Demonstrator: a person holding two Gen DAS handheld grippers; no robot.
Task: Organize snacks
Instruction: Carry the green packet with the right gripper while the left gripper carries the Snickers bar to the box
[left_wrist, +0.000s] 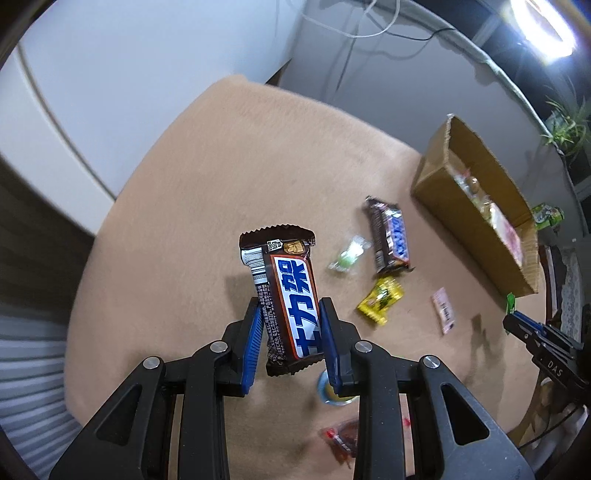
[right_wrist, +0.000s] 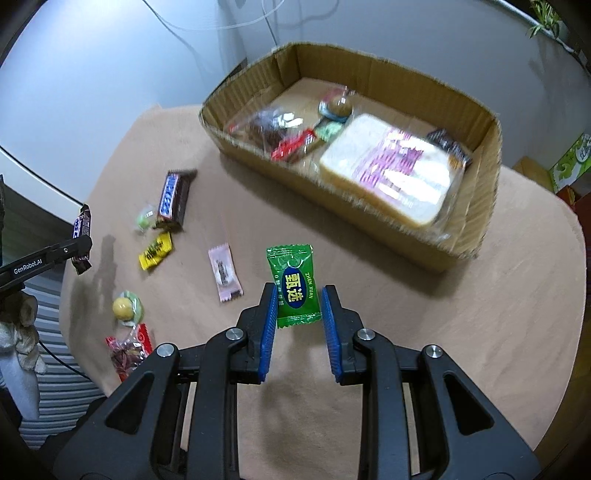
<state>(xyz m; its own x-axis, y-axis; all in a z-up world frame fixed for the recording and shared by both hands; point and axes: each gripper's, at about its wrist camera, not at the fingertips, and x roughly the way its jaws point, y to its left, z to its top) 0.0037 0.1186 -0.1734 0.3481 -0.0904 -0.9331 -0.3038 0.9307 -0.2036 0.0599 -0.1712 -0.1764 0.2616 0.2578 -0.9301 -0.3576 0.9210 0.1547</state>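
Observation:
My left gripper (left_wrist: 290, 306) is shut on a brown chocolate bar with a blue and white label (left_wrist: 286, 291) and holds it above the tan table. It shows at the left of the right wrist view (right_wrist: 82, 240). My right gripper (right_wrist: 297, 295) is shut on a green candy packet (right_wrist: 295, 286), held above the table in front of the cardboard box (right_wrist: 476, 221). The box holds a wrapped bread slice (right_wrist: 391, 177) and several snacks. A second chocolate bar (right_wrist: 173, 197), a yellow candy (right_wrist: 155, 251) and a pink candy (right_wrist: 224, 273) lie on the table.
A pale green candy (right_wrist: 145, 218), a round yellow sweet (right_wrist: 125, 308) and a red packet (right_wrist: 129, 349) lie near the table's left edge. A green carton (right_wrist: 572, 162) stands at far right. A figurine (right_wrist: 22, 332) stands off the table's left.

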